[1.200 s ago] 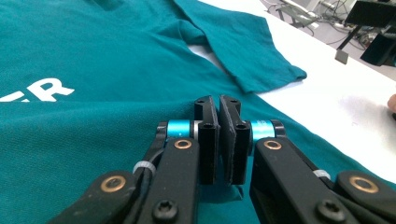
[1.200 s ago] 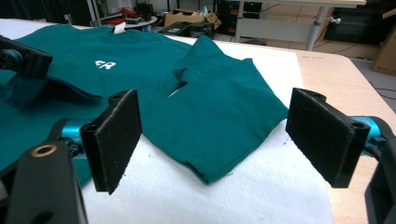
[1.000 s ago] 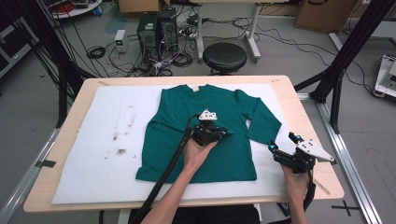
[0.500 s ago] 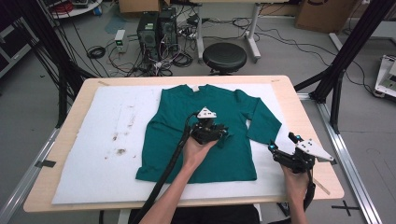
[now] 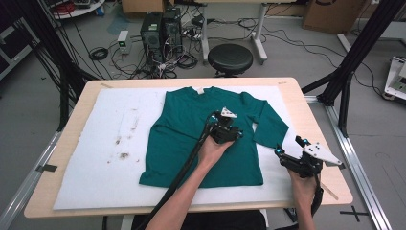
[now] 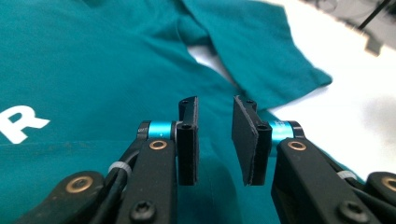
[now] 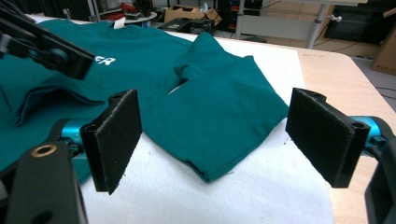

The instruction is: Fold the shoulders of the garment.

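Observation:
A teal long-sleeved shirt (image 5: 191, 148) lies flat on the white mat, collar to the far side, with white lettering (image 6: 18, 123) on the chest. Its right sleeve (image 5: 268, 124) is folded down beside the body. My left gripper (image 5: 230, 122) hovers over the right side of the chest. Its jaws have just been opening and now stand a little apart with nothing between them (image 6: 215, 105). My right gripper (image 5: 288, 146) waits near the table's front right, wide open (image 7: 224, 126), pointing at the sleeve's cuff end (image 7: 219, 116) without touching it.
The white mat (image 5: 95, 177) covers most of the wooden table (image 5: 330, 177) and has brown stains (image 5: 122, 143) left of the shirt. Beyond the far edge stand a black stool (image 5: 230, 57) and computer towers (image 5: 160, 28). A black frame post (image 5: 354, 62) rises at the right.
My left gripper has shifted a little to the right and farther away over the shirt. The right gripper has kept still.

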Available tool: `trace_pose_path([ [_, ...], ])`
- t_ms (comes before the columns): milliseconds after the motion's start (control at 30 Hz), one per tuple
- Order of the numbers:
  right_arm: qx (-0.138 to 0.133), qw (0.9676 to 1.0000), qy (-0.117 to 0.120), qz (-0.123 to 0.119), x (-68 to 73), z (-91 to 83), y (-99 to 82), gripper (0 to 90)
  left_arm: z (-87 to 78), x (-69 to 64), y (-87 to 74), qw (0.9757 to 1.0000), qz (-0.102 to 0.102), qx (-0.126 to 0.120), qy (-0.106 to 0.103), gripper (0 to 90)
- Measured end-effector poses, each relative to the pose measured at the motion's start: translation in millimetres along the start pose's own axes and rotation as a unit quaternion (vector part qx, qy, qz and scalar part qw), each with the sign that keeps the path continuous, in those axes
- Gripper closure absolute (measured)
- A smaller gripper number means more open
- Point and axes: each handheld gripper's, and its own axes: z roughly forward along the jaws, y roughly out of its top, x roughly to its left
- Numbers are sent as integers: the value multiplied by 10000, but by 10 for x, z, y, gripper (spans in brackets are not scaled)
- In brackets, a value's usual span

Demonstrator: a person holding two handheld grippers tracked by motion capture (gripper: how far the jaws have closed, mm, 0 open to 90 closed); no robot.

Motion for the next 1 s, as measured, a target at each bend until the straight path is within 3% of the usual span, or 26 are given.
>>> trace_pose_path([
  [100,-5,10000,0,-7,1,1,-1,187,88,-21,-21,9995,126,276,100,712],
  [200,4,10000,-3,-5,3,2,0,187,147,-45,-43,9978,262,506,332,721],
  [367,27,10000,-11,15,7,3,1,187,155,-54,-36,9969,409,527,416,812],
  [433,32,10000,-12,12,7,3,2,187,143,-44,-30,9980,330,447,288,873],
  [567,27,10000,-14,12,6,3,1,187,77,-8,7,9998,114,93,104,881],
  [700,24,10000,-23,12,5,3,1,187,13,-1,44,9998,103,-118,92,882],
  [833,-20,10000,-33,3,3,-2,-2,202,-17,47,64,9993,-181,-309,-121,882],
  [1000,-8,10000,-39,3,3,-2,-1,201,-1,31,57,9994,-27,-341,21,736],
])
